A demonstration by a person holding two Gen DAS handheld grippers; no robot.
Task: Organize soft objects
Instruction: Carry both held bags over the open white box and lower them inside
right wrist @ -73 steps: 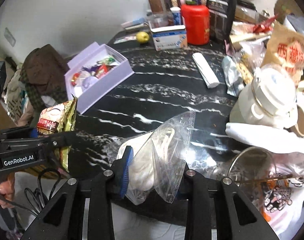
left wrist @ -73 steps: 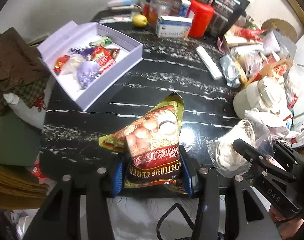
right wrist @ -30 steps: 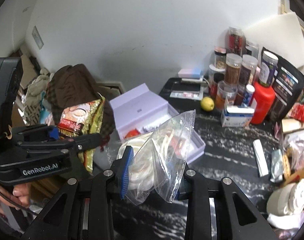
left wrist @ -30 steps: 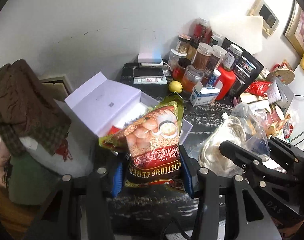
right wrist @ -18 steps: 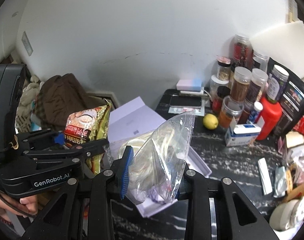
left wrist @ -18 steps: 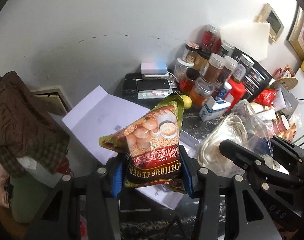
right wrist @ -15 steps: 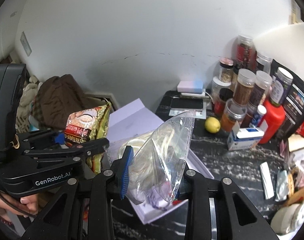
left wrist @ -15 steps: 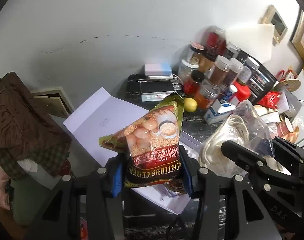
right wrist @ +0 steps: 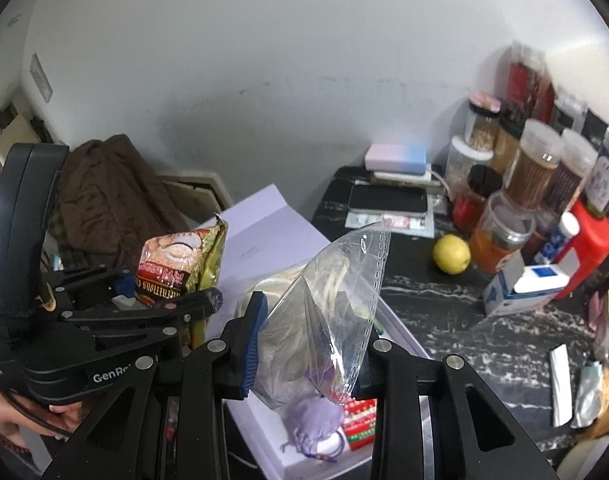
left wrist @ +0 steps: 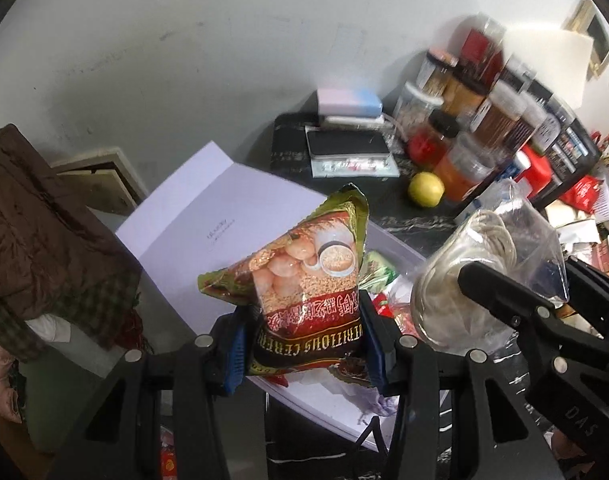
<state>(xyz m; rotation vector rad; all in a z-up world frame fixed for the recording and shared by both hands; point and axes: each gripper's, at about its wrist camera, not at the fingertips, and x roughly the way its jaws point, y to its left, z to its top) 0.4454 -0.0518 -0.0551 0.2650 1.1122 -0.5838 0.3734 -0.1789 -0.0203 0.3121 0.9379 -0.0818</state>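
Note:
My left gripper (left wrist: 304, 344) is shut on a green and red cereal packet (left wrist: 304, 280), held upright above the open lilac box (left wrist: 400, 256). My right gripper (right wrist: 308, 344) is shut on a clear zip bag with a pale coiled cord inside (right wrist: 324, 304), also over the box (right wrist: 400, 336). In the left wrist view the zip bag (left wrist: 476, 276) and the right gripper hang at the right. In the right wrist view the cereal packet (right wrist: 180, 268) and the left gripper (right wrist: 164, 300) sit at the left. Inside the box lie a lilac pouch (right wrist: 312, 420) and a red packet (right wrist: 360, 420). The box's lid (left wrist: 220, 236) stands open behind.
Black marble table (right wrist: 464, 312) carries a lemon (right wrist: 450, 254), a phone (right wrist: 388, 200), several spice jars (right wrist: 540, 168), a red canister (right wrist: 584, 240) and a blue-white carton (right wrist: 524, 288). Brown clothing (right wrist: 112, 200) is heaped left of the box. A hand (right wrist: 44, 420) holds the left gripper's handle.
Both grippers have carried their loads from the table's near side to above the lilac box and have sunk towards it. Both grips are unchanged.

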